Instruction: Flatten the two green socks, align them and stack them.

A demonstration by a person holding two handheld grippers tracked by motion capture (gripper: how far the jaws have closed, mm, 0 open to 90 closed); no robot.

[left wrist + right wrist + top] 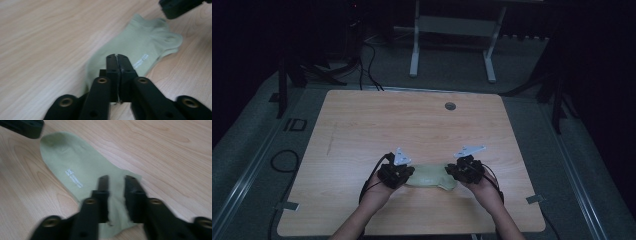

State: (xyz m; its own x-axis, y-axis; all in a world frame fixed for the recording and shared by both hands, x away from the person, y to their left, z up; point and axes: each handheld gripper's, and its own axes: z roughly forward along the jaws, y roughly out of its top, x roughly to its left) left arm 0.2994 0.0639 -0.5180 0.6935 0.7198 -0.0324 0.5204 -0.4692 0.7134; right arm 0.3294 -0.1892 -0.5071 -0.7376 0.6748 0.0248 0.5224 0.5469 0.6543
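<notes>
So there's a pale green ankle sock (140,47) lying flat on the wooden tabletop (412,125), near the front edge, right between the two hands in the high view. It has a small white printed label on the side, and it looks spread out full length, toe end at the person's left and the cuff end at the right. The left gripper (116,56) sits at the toe end with its jaws pressed tight together; in the left gripper view they sit over the fabric, but I honestly can't tell whether any cloth is pinched between them or they're just closed on top of it. The right gripper (117,180) is at the cuff end with its jaws apart, straddling the fabric, one jaw on each side of a strip of it, not clamped down yet. My read on progress: this looks like the setup for folding or picking up the sock, with both ends approached but only one side possibly gripped. The sock itself isn't lifted or folded at all, so pretty much all the real work is left: close the right side, then lift or fold. Beyond the tabletop there's just dark floor, some cables and a white frame.
</notes>
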